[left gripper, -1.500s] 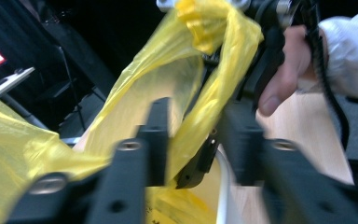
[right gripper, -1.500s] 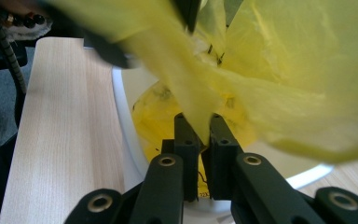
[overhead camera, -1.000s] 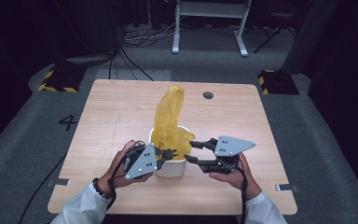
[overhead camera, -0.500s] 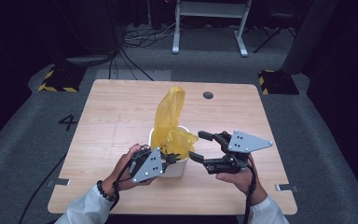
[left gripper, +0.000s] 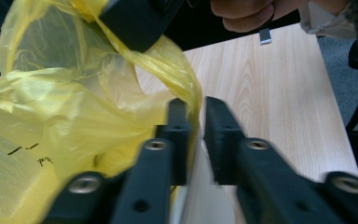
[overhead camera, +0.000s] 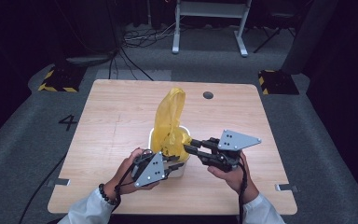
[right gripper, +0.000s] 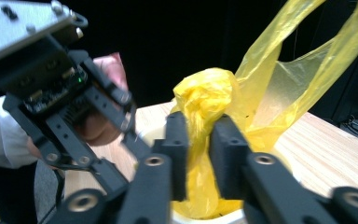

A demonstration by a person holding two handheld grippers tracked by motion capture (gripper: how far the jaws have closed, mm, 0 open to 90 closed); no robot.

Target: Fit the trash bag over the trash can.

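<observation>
A yellow plastic bag (overhead camera: 169,122) stands in a white bin (overhead camera: 179,169) at the wooden counter's (overhead camera: 98,130) middle. Left gripper (left gripper: 195,122) and right gripper (right gripper: 199,140) both have jaws clamped on the bag's film.

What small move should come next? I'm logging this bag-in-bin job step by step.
Probably draw the right tool outward and down, stretching the yellow bag over the white bin's rim. Both tools pinch the plastic, the left tool at the near rim, yet most of the bag stands bunched above the bin.
</observation>
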